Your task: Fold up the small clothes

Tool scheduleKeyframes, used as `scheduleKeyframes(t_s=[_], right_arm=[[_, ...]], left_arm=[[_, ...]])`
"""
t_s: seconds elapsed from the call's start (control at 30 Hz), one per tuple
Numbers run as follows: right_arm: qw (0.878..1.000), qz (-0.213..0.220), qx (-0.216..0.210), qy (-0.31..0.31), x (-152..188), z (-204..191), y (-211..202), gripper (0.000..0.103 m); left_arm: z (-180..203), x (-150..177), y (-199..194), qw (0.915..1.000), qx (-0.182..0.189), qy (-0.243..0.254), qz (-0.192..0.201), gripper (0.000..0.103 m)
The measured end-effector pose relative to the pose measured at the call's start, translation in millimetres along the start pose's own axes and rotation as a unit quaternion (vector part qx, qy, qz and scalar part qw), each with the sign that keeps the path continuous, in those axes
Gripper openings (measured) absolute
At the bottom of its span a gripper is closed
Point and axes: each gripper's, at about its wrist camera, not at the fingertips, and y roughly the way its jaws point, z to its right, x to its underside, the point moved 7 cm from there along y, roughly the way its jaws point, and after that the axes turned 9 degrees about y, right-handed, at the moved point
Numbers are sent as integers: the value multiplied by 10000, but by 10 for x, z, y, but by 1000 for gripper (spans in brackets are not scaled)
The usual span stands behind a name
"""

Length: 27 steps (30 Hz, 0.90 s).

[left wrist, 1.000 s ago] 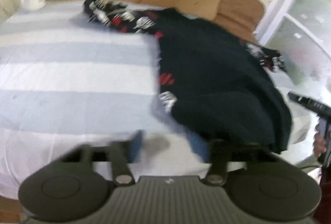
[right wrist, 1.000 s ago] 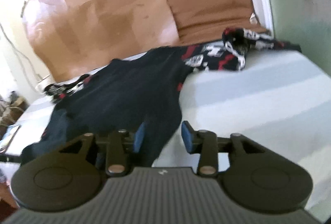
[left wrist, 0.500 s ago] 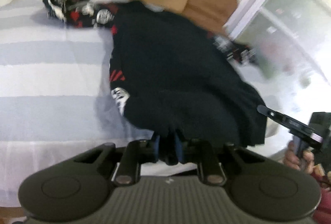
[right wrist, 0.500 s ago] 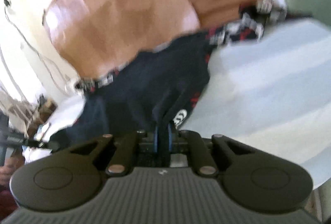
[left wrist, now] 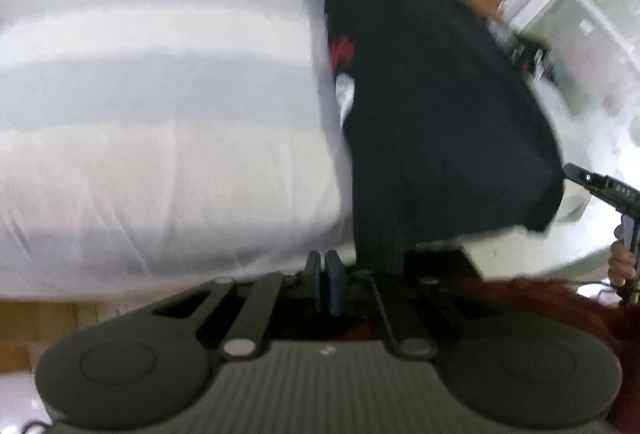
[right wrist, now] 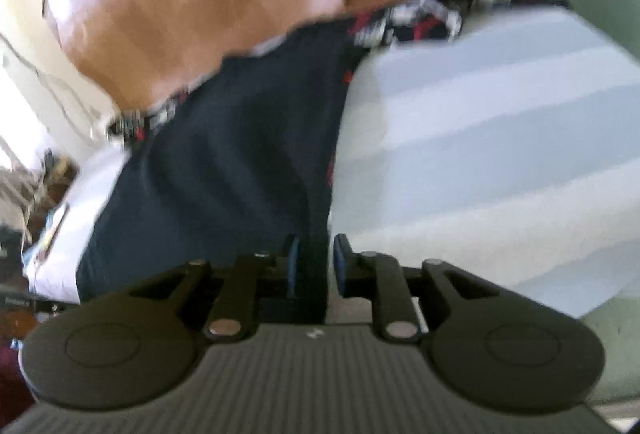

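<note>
Left gripper (left wrist: 325, 274) closed, empty; right gripper (right wrist: 316, 262) parted around dark garment (right wrist: 240, 153) hem on striped bed (right wrist: 480, 137).

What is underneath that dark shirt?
The dark shirt lies on a bed with a blue and white striped sheet. A red and white print peeks from its underside. Whatever else it covers is hidden.

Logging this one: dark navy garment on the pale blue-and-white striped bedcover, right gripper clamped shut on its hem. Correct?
Not quite. The right wrist view shows the right gripper open: its blue pads stand apart, the dark navy garment running between them. The garment does lie on the pale blue-and-white striped bedcover.
</note>
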Motion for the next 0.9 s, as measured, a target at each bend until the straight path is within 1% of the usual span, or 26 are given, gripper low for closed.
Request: scheduleKeyframes(t_s=[0.03, 0.07, 0.13, 0.2, 0.23, 0.27, 0.3, 0.33, 0.37, 0.4, 0.43, 0.47, 0.5, 0.53, 0.6, 0.63, 0.7, 0.73, 0.77, 0.8, 0.83, 0.87, 0.9], right_arm=[[9998, 176, 12, 1, -90, 8, -57, 30], [9992, 399, 43, 55, -219, 39, -114, 30], [9964, 786, 161, 257, -458, 127, -174, 31], [9923, 1138, 338, 366, -668, 179, -179, 31], [9904, 1258, 440, 353, -750, 208, -174, 33], [9882, 1378, 591, 325, -861, 248, -150, 35], [9862, 1469, 679, 346, -957, 291, -129, 39], [9844, 1561, 653, 479, -1082, 344, -106, 42], [9831, 1619, 551, 650, -1191, 404, -85, 43], [9811, 1684, 446, 841, -1300, 465, -59, 46], [9783, 1754, 362, 1045, -1406, 550, -36, 54], [9740, 1828, 323, 1297, -1519, 647, 6, 58], [9686, 1877, 291, 1604, -1622, 764, 62, 65], [9636, 1883, 225, 1886, -1679, 852, 124, 68], [9497, 1794, 25, 2565, -1828, 1079, 311, 68], [9417, 1719, 32, 2891, -1896, 1217, 441, 68], [9299, 1654, 219, 3279, -1992, 1424, 642, 68], [9258, 1650, 327, 3385, -2045, 1505, 746, 66], [9242, 1655, 461, 3411, -2117, 1581, 852, 62], [9245, 1645, 539, 3397, -2179, 1620, 916, 41], [9269, 1596, 599, 3343, -2268, 1641, 995, 11], [9288, 1585, 641, 3288, -2354, 1624, 1030, 11], [9290, 1690, 645, 3228, -2441, 1571, 1012, 11]], left_arm=[[-22, -120, -141, 9995, -4, 15, 322, 5], [-35, -259, -271, 9979, 19, 24, 646, 6], [-16, -539, -417, 9939, 48, 99, 1101, 9], [60, -849, -409, 9894, 7, 285, 1425, 15], [107, -1003, -363, 9872, -6, 386, 1548, 18], [165, -1141, -299, 9854, -17, 488, 1634, 24], [230, -1262, -218, 9843, -33, 565, 1674, 26], [286, -1415, -107, 9837, -17, 642, 1678, 26], [360, -1559, 14, 9837, 51, 711, 1649, 26], [416, -1700, 156, 9840, 148, 771, 1602, 26], [441, -1776, 257, 9844, 211, 802, 1554, 26], [501, -1873, 368, 9850, 233, 829, 1497, 26], [533, -1983, 511, 9853, 215, 876, 1450, 26], [546, -2033, 627, 9857, 170, 900, 1411, 27], [552, -2127, 892, 9879, 89, 882, 1275, 28], [534, -2189, 1022, 9894, 92, 838, 1182, 28], [502, -2251, 1211, 9913, 93, 773, 1058, 27], [470, -2275, 1295, 9920, 76, 767, 996, 27], [438, -2285, 1383, 9931, 32, 758, 894, 27], [406, -2300, 1453, 9936, 25, 771, 827, 23], [400, -2300, 1452, 9922, 20, 851, 906, 23], [385, -2307, 1459, 9918, 44, 925, 883, 24], [361, -2305, 1446, 9916, 74, 950, 872, 24]])
